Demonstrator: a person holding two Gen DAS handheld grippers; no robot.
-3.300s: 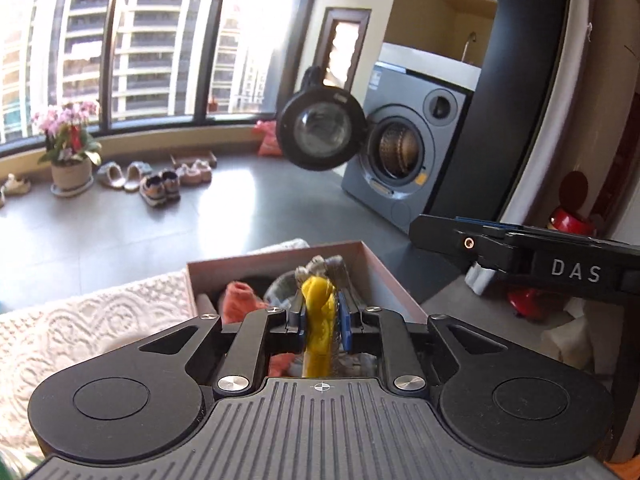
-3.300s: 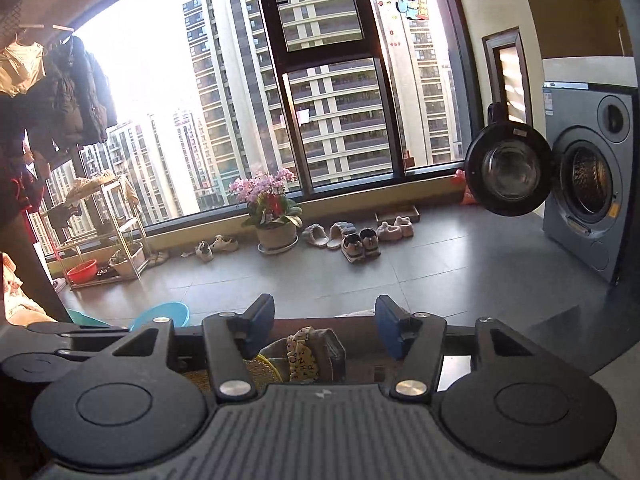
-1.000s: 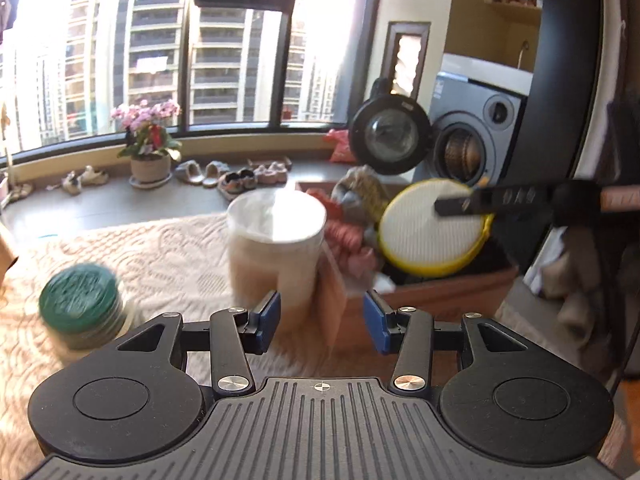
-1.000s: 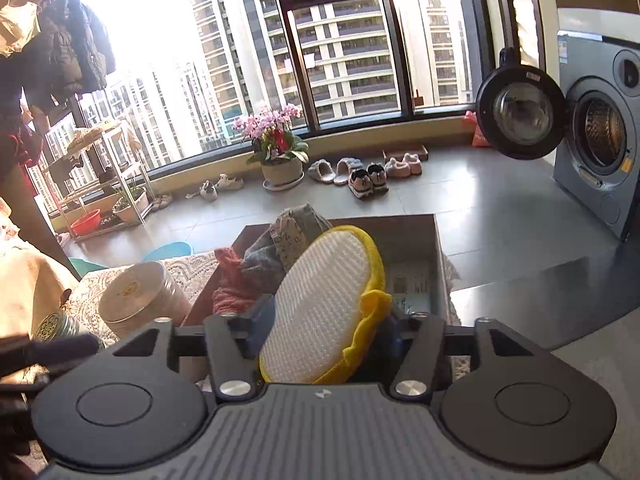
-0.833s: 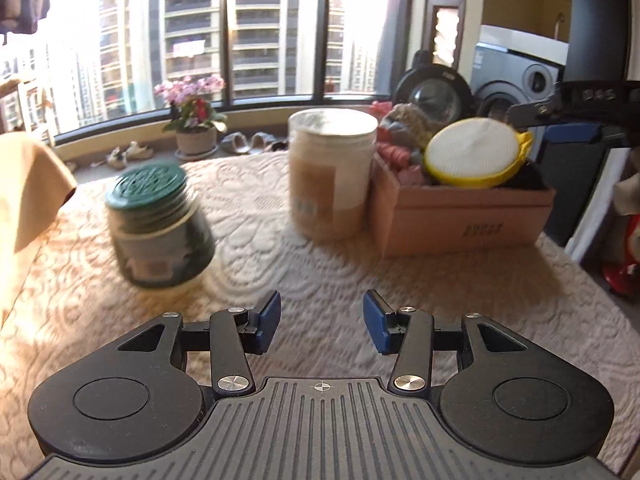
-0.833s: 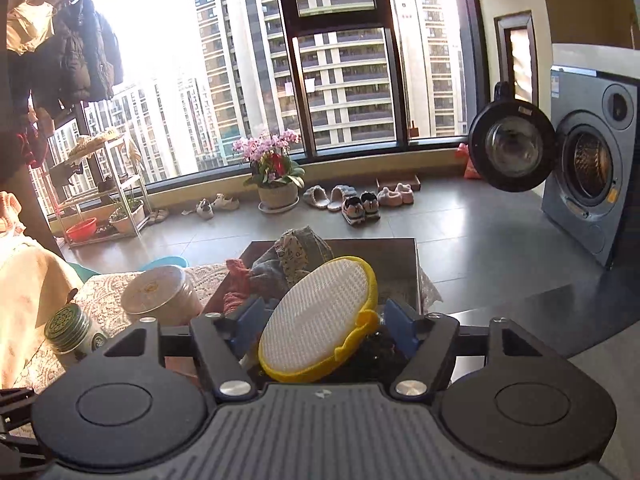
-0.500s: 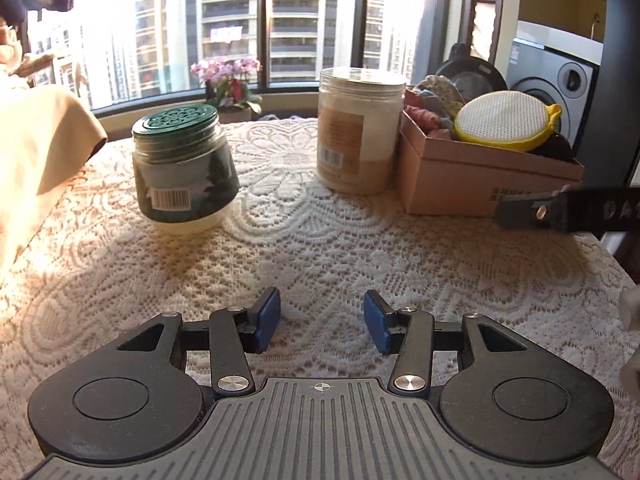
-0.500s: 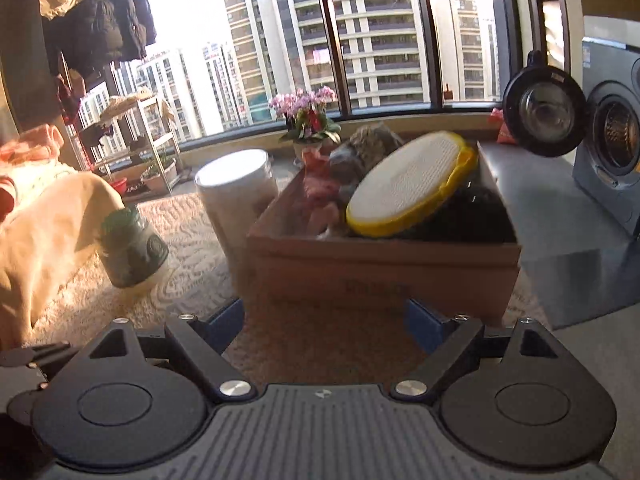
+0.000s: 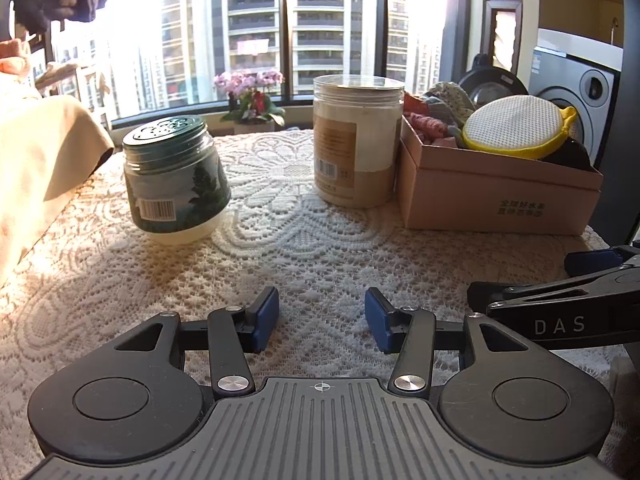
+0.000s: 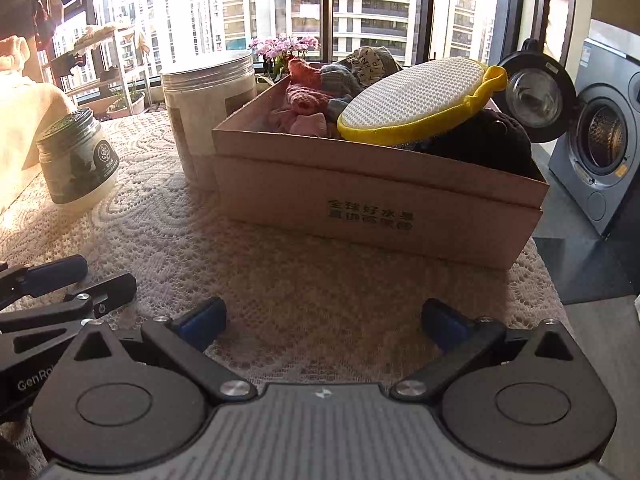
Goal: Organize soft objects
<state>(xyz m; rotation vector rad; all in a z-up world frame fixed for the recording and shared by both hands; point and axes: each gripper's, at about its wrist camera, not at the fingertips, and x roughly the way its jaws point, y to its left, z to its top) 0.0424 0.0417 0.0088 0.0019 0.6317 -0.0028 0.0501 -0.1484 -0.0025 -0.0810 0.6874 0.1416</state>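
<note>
A cardboard box [image 10: 376,208] [image 9: 496,196] stands on the lace tablecloth [image 9: 304,248], holding pink, grey and dark soft items. A round white-and-yellow mesh sponge [image 10: 416,100] [image 9: 516,126] lies tilted on top of them. My right gripper [image 10: 322,322] hovers low over the cloth in front of the box, its jaws opening wide with nothing between them. My left gripper [image 9: 322,314] is open and empty over the cloth nearer the table's middle. The right gripper's finger [image 9: 560,304] shows at the right edge of the left wrist view.
A green-lidded jar [image 9: 174,180] [image 10: 76,156] and a taller clear-lidded tub [image 9: 356,140] [image 10: 208,100] stand left of the box. A cream cloth [image 9: 36,160] drapes at the far left. A washing machine [image 10: 608,136] with its door open stands beyond the table's right edge.
The right gripper let go of the mesh sponge onto the box, widened its jaws and drew back and down. The left gripper sank toward the tablecloth and pulled back from the jars.
</note>
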